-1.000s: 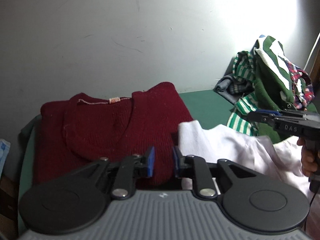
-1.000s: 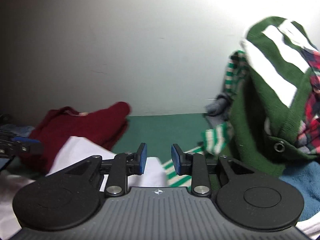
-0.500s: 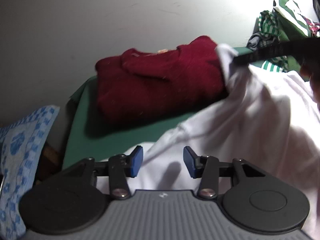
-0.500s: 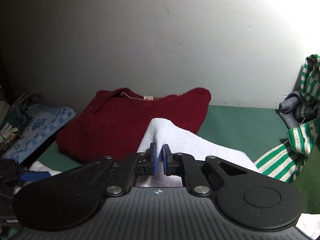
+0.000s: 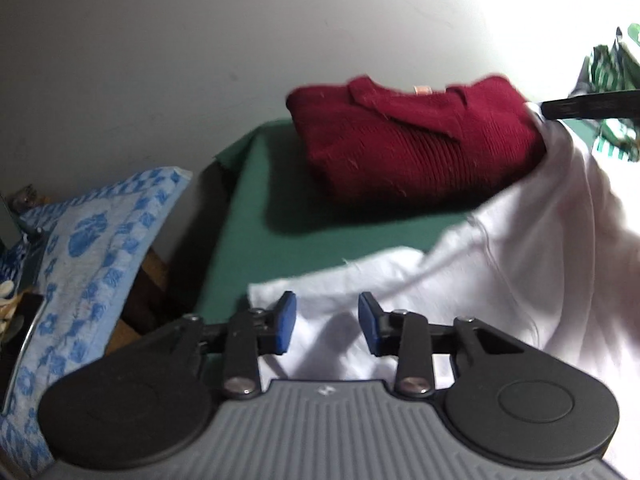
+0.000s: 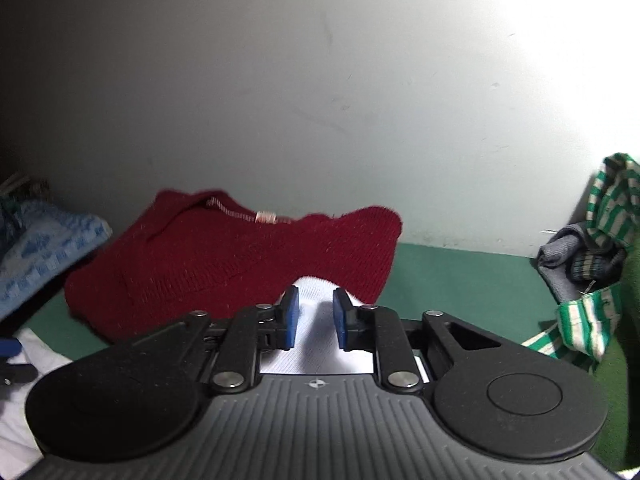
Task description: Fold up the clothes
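A white garment (image 5: pixel 520 256) lies spread over the green table cover (image 5: pixel 256 216). My left gripper (image 5: pixel 327 322) is open, its blue pads over the garment's near-left edge, holding nothing. In the right wrist view the right gripper (image 6: pixel 314 316) is open, and a fold of the white garment (image 6: pixel 316 320) sits between its parted blue pads. The right gripper also shows as a dark bar in the left wrist view (image 5: pixel 588 104) at the garment's far corner. A folded dark red sweater (image 5: pixel 412 140) lies behind, also in the right wrist view (image 6: pixel 224 264).
A blue patterned cloth (image 5: pixel 80 248) lies left of the table. A heap of green striped and grey clothes (image 6: pixel 592 264) stands at the right against the grey wall (image 6: pixel 320 80). Bare green cover (image 6: pixel 460 280) shows between sweater and heap.
The right gripper, shut on the white fold half a second ago, has opened. The left gripper has opened wider and drawn back toward the garment's near edge.
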Motion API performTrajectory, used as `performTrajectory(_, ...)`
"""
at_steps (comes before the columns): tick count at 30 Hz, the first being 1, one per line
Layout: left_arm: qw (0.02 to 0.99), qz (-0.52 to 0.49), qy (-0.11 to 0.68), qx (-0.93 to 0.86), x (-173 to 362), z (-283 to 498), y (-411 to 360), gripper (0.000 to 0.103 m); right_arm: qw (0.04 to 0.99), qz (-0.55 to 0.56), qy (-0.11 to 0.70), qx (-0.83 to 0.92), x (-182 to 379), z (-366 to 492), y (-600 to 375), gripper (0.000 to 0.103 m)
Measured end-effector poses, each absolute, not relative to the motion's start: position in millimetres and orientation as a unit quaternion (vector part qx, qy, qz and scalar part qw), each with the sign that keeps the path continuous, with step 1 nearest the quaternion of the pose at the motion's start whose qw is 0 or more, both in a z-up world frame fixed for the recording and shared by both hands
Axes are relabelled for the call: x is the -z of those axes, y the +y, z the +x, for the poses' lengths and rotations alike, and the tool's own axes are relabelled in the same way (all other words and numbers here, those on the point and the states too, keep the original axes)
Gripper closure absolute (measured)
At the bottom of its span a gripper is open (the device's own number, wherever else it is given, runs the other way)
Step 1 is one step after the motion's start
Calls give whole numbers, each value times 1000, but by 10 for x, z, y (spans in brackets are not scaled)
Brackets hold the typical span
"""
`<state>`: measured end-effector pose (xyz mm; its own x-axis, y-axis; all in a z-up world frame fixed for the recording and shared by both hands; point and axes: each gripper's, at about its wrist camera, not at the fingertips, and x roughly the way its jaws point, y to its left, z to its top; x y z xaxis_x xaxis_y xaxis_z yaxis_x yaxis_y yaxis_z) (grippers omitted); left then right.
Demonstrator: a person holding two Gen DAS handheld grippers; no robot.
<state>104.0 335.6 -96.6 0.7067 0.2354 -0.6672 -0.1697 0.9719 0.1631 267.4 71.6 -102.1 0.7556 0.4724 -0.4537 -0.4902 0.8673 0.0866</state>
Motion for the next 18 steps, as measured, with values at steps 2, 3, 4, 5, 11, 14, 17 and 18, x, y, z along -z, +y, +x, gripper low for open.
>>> performTrajectory(2,925,63,357,-117,942,1045,3384,40,940,6,220,-261,887,2542,545,73)
performTrajectory(3,923,64,360,-119,949,1068,3405,40,940,14,214,-266,831,2468,472,72)
performTrajectory(4,921,62,365,-120,958,1093,3431,40,938,21,212,-274,786,2402,406,71)
performTrajectory(5,918,57,373,-121,985,1136,3460,41,927,26,231,-295,796,2372,386,72)
performTrajectory(11,911,52,386,-136,1075,1241,3458,49,889,19,319,-328,1100,2421,618,95)
performTrajectory(14,909,69,383,-148,1110,1303,3424,61,885,48,344,-310,1218,2619,745,103)
performTrajectory(17,899,105,386,-175,1156,1396,3381,78,884,49,347,-309,1255,2702,892,103)
performTrajectory(18,897,113,387,-183,1172,1425,3379,83,886,38,342,-310,1260,2701,957,103)
